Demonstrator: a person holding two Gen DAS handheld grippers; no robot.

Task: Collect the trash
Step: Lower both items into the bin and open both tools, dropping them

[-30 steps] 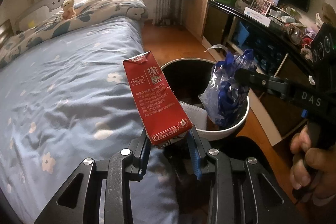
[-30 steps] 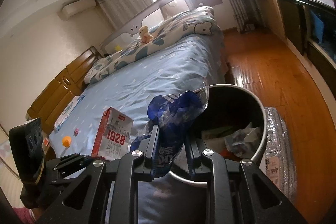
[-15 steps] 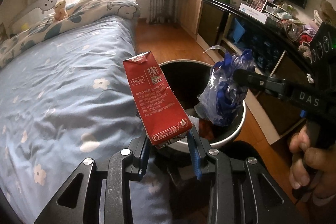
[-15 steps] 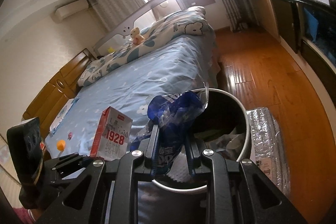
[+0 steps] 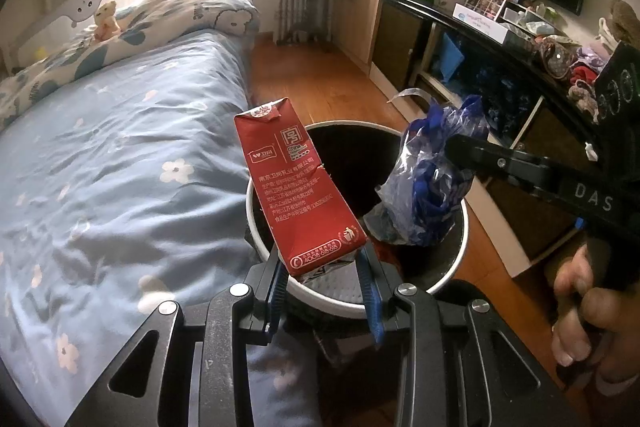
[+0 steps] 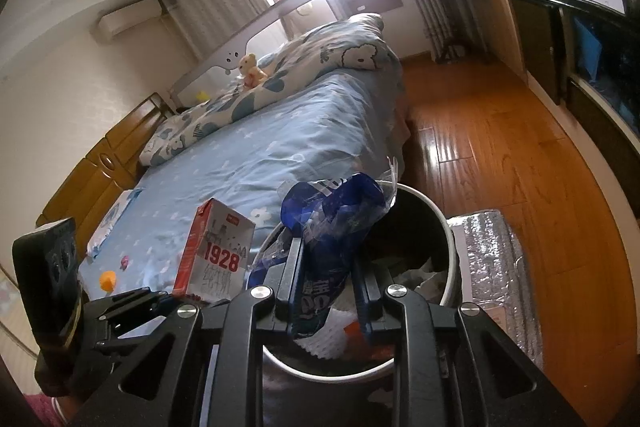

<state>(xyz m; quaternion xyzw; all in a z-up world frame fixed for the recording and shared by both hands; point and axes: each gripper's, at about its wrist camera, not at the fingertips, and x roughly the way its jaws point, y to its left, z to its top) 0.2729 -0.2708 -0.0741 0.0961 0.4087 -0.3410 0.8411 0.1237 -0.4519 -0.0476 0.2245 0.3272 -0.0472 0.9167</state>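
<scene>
Since a second ago both hands have carried their loads further over the bin: in the left wrist view the rim now sits directly under the carton, where before it lay beyond it, and more of the bin's inside shows.

Left gripper (image 5: 322, 269) pinches the lower end of a red milk carton (image 5: 296, 187), which stands tilted above the near rim of the trash bin (image 5: 460, 243). Right gripper (image 6: 326, 291) is clamped on a crumpled blue plastic bag (image 6: 332, 227), held over the bin's opening.

Progress, as judged: both pieces are picked up and brought to the bin; neither is dropped yet. The bin already holds some crumpled paper and white scraps. Left to do: release both. On the bed (image 6: 280, 147) small bits remain, an orange piece (image 6: 108, 281) and a pink one, possibly more trash to fetch; cannot tell what they are.
</scene>
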